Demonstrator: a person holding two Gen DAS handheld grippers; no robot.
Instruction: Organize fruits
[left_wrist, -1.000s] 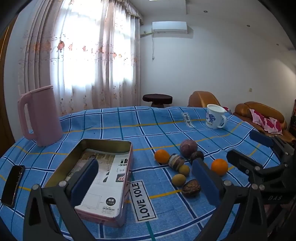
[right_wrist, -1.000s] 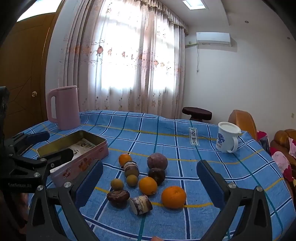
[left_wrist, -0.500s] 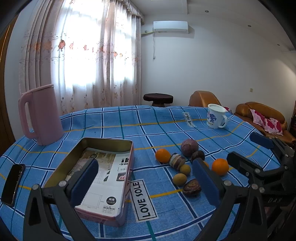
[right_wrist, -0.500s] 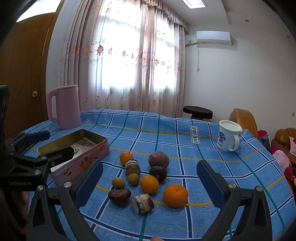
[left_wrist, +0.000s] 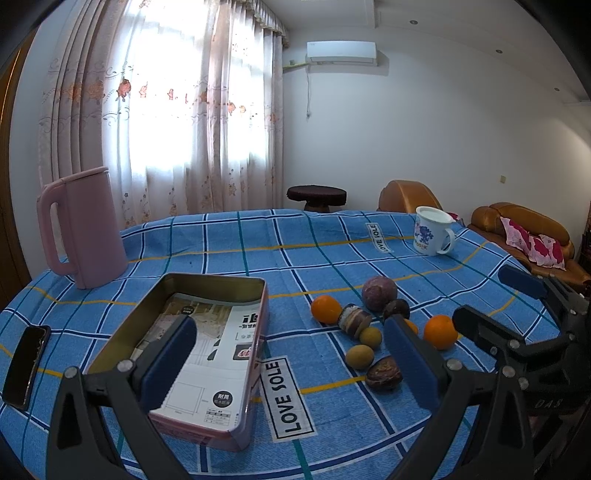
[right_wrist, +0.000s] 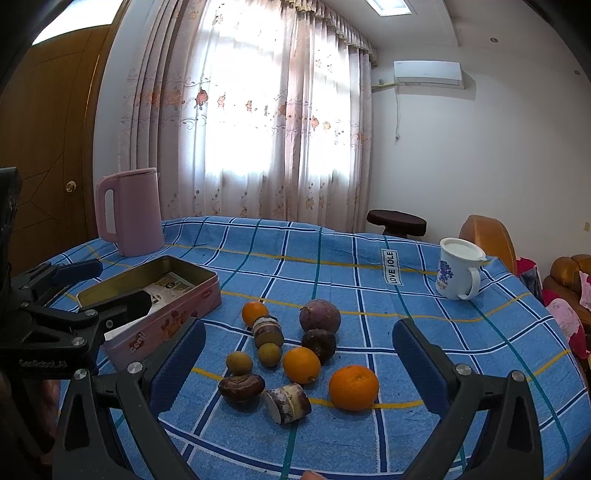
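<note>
Lying between spread jaws: fruits (right_wrist: 295, 350).

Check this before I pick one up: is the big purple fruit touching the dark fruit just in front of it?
Cannot tell. In the right wrist view the purple fruit and the dark fruit overlap with no visible gap, but that may be mere occlusion.

The worktop (left_wrist: 332, 254) wears a blue checked cloth. An open pink tin (left_wrist: 192, 343) lies on it. Behind the tin stands a pink jug (left_wrist: 83, 229); left of the tin lies a dark phone (left_wrist: 26, 365); right of the tin sits a cluster of fruits (right_wrist: 295, 350), with a white mug (left_wrist: 432, 236) well beyond them.
</note>
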